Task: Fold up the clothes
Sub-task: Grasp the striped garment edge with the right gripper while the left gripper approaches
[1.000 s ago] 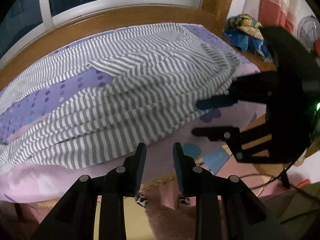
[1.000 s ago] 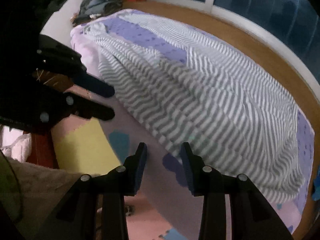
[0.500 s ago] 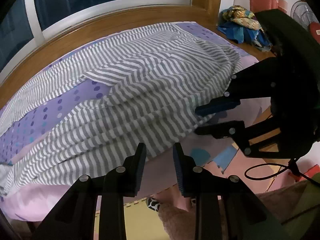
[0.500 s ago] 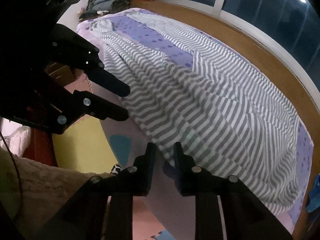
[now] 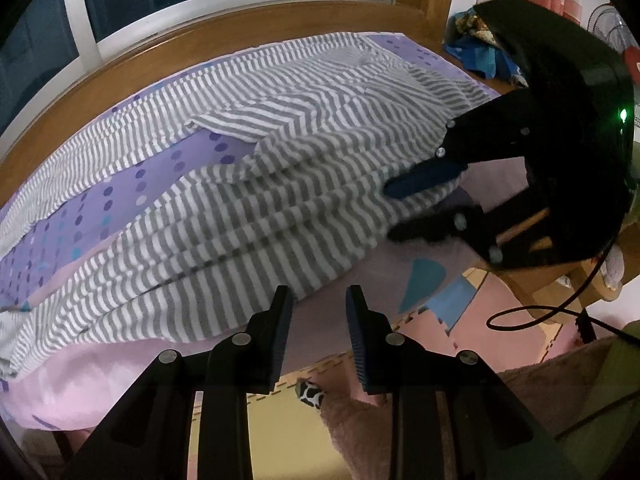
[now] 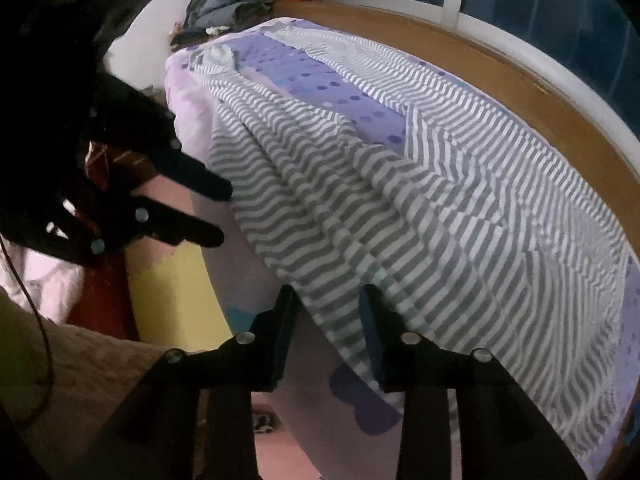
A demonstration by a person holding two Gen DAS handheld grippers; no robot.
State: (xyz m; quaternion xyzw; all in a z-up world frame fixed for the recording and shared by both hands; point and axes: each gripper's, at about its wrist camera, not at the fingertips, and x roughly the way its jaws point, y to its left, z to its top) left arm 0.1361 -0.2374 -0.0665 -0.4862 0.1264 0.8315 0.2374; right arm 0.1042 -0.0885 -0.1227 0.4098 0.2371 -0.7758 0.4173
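Both grippers have crept in toward the near hem of the striped garment (image 5: 280, 184) since a moment ago, and the right one's fingers now straddle that hem where before they hung short of it.

One bed (image 5: 100, 392) fills the room's window side, dressed in a purple dotted sheet (image 5: 132, 184), and on it lies the single grey-and-white striped garment, spread long and loosely rumpled, its near edge drooping over the mattress side. I see no fold made in it yet; to my eye the whole job is still ahead, starting with a lift of this near edge.

Two piles of other clothes sit off the ends of the bed, one by the curtain (image 5: 476, 52), one dark heap by the wall (image 6: 228, 4).

Two grippers are at work. The right gripper (image 6: 328, 304) is closing, with the striped hem between its fingers, though I can't see the pads pinching it yet. The left gripper (image 5: 318, 304) hangs part-open just off the hem, grasping nothing.
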